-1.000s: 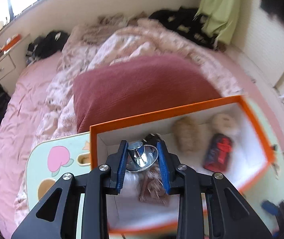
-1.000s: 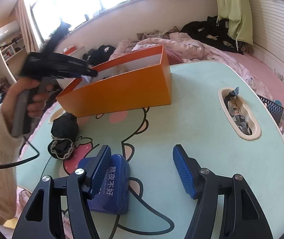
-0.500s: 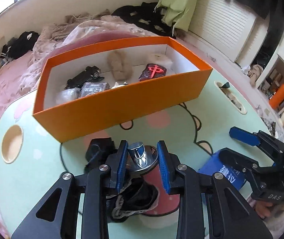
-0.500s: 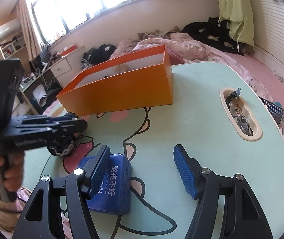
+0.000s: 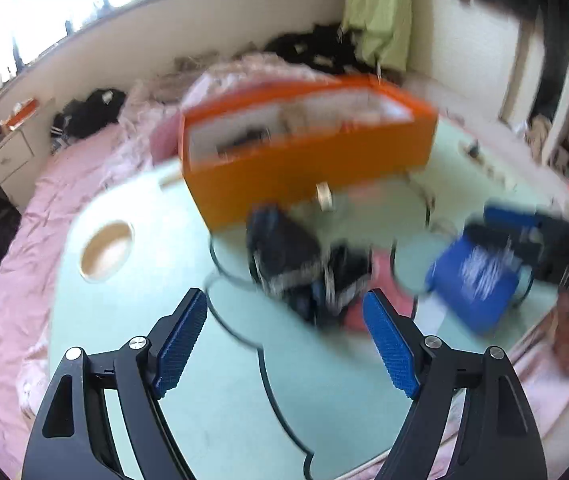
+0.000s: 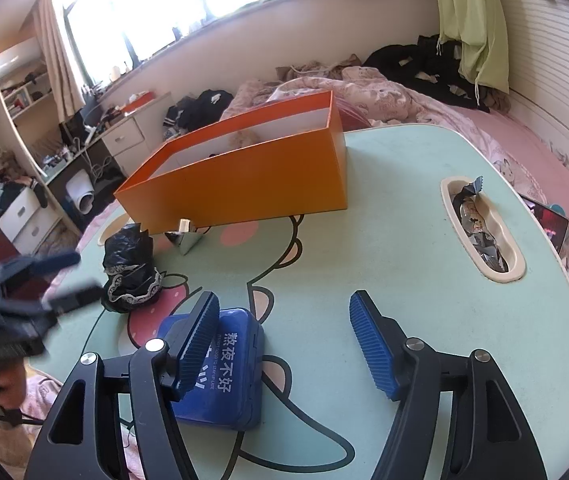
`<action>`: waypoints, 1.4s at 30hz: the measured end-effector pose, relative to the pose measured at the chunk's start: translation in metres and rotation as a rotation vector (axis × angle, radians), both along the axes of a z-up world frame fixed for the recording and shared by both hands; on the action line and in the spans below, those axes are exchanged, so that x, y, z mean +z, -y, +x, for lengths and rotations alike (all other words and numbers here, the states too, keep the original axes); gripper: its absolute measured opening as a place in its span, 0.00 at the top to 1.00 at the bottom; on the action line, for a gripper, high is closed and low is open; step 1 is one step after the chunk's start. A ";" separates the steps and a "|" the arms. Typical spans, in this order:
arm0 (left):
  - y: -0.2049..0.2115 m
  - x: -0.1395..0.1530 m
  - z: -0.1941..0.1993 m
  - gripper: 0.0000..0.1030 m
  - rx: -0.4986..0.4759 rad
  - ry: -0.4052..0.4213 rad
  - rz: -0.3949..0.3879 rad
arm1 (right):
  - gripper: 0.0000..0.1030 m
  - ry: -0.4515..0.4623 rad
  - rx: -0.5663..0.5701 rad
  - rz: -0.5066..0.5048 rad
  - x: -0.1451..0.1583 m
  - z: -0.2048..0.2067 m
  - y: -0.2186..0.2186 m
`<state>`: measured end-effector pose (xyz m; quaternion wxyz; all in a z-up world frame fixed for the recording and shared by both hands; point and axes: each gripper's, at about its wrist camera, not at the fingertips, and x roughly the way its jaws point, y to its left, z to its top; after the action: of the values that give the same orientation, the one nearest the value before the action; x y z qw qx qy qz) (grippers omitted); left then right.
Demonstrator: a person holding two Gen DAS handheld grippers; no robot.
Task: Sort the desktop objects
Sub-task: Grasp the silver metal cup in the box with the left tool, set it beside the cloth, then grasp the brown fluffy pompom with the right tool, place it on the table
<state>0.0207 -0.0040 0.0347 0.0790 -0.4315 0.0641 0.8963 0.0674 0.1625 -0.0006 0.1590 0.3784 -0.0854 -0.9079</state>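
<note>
Blue tin (image 6: 220, 372) flat, long axis toward orange box (image 6: 244, 178).

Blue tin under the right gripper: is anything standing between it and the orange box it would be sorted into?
Nothing visible blocks it. The blue tin lies partly under one finger of the open right gripper. Bare table runs from it to the orange box; the black pouch and small metal object sit off to one side.

Both wrist views look down, close, sharing the orange box (image 5: 308, 152) (image 6: 244, 180).
</note>
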 end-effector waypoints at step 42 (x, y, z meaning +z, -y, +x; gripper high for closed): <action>-0.008 -0.026 -0.001 0.00 0.026 -0.001 0.102 | 0.79 0.071 0.141 0.032 0.069 -0.165 0.082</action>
<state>0.0195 0.0037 0.0082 0.0894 -0.4275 0.0128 0.8995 -0.0974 0.0800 0.0680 0.2135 0.4181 -0.0494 -0.8816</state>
